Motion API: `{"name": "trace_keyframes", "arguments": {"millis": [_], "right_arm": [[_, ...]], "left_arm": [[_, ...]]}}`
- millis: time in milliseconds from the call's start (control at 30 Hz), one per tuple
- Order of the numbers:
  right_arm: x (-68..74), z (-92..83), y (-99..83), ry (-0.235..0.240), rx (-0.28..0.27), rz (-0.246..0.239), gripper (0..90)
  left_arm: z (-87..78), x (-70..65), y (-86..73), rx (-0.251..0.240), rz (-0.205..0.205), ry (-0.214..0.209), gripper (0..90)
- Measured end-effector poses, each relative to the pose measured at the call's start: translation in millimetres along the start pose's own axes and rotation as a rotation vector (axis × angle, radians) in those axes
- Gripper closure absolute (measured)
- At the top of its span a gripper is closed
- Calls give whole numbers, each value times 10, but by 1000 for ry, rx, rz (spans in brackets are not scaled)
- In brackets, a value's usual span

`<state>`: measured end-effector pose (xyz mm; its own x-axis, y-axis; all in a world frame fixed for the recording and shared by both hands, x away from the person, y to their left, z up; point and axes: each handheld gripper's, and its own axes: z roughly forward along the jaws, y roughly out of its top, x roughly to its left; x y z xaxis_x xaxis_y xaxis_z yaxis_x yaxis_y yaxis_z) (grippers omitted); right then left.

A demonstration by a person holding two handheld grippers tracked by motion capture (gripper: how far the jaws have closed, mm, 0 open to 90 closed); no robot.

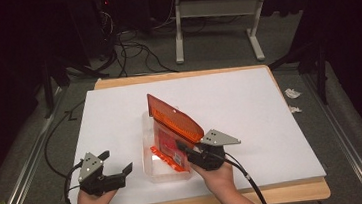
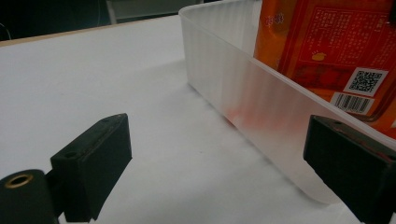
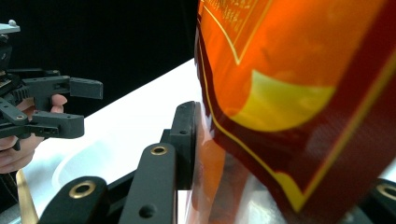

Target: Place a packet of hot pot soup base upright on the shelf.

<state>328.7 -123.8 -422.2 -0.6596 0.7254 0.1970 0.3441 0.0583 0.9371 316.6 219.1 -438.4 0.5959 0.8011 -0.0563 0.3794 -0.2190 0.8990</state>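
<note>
Orange packet clamped in right tool, over clear bin.

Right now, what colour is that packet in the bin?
Orange-red with yellow trim; the packet carries white barcode and QR labels, clearest in the left gripper view.

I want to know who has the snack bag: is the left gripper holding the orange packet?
No, the left gripper sits open on the white table, apart from the orange packet.
</note>
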Motion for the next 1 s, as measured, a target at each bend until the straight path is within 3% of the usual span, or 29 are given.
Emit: {"name": "trace_keyframes", "arguments": {"millis": [367, 800, 900, 1000], "right_arm": [[-23, 1, 36, 18, 20, -14, 674], [-97, -32, 150, 73, 43, -12, 518], [-120, -36, 159, 94, 47, -5, 439], [-133, -44, 166, 119, 59, -8, 269]], "left_arm": [[1, 7, -6, 0, -5, 1, 86], [3, 8, -6, -2, -8, 0, 86], [0, 6, -6, -9, -14, 1, 86], [-5, 11, -6, -8, -11, -2, 86]]}}
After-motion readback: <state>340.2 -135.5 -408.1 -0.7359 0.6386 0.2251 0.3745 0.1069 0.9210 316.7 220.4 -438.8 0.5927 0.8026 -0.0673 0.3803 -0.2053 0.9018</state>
